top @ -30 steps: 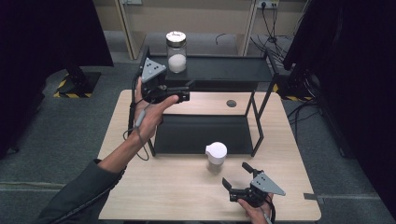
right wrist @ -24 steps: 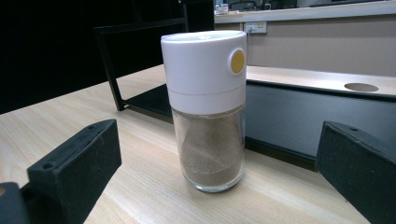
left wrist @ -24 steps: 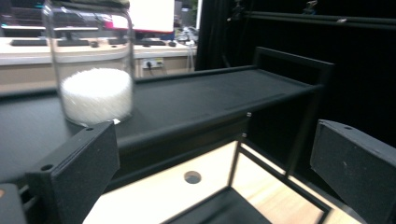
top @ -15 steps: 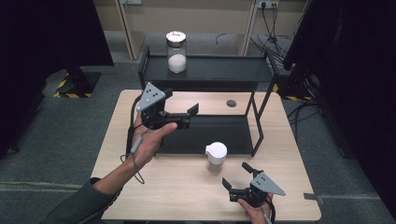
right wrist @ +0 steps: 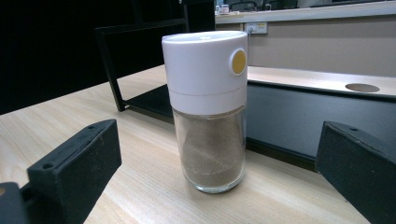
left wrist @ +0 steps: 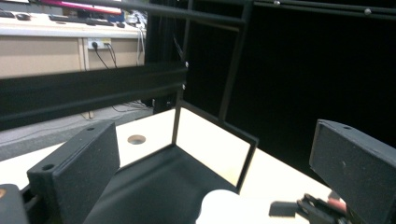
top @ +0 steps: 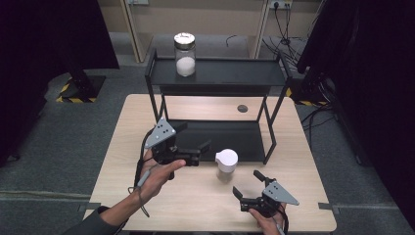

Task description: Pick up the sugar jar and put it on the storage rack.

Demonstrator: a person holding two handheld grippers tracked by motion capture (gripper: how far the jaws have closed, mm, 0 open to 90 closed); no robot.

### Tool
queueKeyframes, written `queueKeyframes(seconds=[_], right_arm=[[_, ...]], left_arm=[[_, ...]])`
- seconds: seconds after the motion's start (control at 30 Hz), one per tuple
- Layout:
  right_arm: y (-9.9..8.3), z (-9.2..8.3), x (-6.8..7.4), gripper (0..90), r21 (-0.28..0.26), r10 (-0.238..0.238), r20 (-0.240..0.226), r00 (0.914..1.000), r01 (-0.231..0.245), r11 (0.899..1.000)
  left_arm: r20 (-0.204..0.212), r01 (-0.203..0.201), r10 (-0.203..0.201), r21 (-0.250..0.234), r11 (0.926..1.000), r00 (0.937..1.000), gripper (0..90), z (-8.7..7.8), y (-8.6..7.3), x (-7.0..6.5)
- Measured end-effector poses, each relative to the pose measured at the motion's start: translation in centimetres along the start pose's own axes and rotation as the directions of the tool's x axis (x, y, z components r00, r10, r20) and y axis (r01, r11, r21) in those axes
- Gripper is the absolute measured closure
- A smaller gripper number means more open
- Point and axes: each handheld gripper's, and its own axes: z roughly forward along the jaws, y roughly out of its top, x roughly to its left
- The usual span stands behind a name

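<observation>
the spice shaker [top: 226, 160] with the white cap is standing upright on the table [top: 195, 205], just in front of the black rack [top: 215, 73]. the right gripper [top: 250, 188] is hovering near it, jaws spread wide and empty. the left gripper [top: 195, 147] is hanging over the rack's lower shelf beside the shaker, jaws also spread.

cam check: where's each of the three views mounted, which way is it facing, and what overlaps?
High view: above the person's side, looking forward and down at the table; both forearms, left claw, right claw show.
Left gripper view: on the left claw, facing the black rack; own open jaws show.
Right gripper view: on the right claw, facing the white-capped shaker; own open jaws show.
Shared: shaker, rack, table in all three.
</observation>
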Motion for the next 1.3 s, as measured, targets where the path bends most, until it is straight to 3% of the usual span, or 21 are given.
queueKeyframes(seconds=[0.13, 0.3, 0.67, 0.93, 1.13, 1.3], right_arm=[[0.0, 0.0, 0.0, 0.7, 0.001, -0.001, -0.001, 1.0000, 0.001, 1.000], [0.0, 0.1, 0.0, 0.7, 0.001, -0.004, -0.003, 1.0000, 0.004, 1.000], [0.0, 0.0, 0.0, 0.7, 0.000, -0.004, -0.002, 1.0000, 0.004, 1.000], [0.0, 0.0, 0.0, 0.7, -0.001, -0.004, -0.002, 1.0000, 0.004, 1.000], [0.0, 0.0, 0.0, 0.7, -0.002, -0.004, -0.001, 1.0000, 0.004, 1.000], [0.0, 0.0, 0.0, 0.7, -0.001, -0.004, -0.002, 1.0000, 0.004, 1.000]], left_arm=[[-0.004, -0.007, 0.007, -0.005, 1.0000, 1.0000, 0.8, -0.3, -1.6, -0.2], [0.032, 0.002, -0.003, 0.005, 1.0000, 0.9995, 0.6, -0.5, -3.5, -0.2], [0.051, 0.010, -0.010, 0.002, 0.9999, 0.9986, 0.5, -0.8, -6.7, 0.1], [0.063, 0.026, -0.028, 0.034, 0.9991, 0.9976, 0.3, -1.0, -10.0, 0.3], [0.079, 0.037, -0.040, 0.041, 0.9985, 0.9960, 0.3, -0.8, -11.4, 0.6], [0.088, 0.023, -0.027, 0.039, 0.9990, 0.9958, 0.3, -0.7, -12.4, 0.4]])
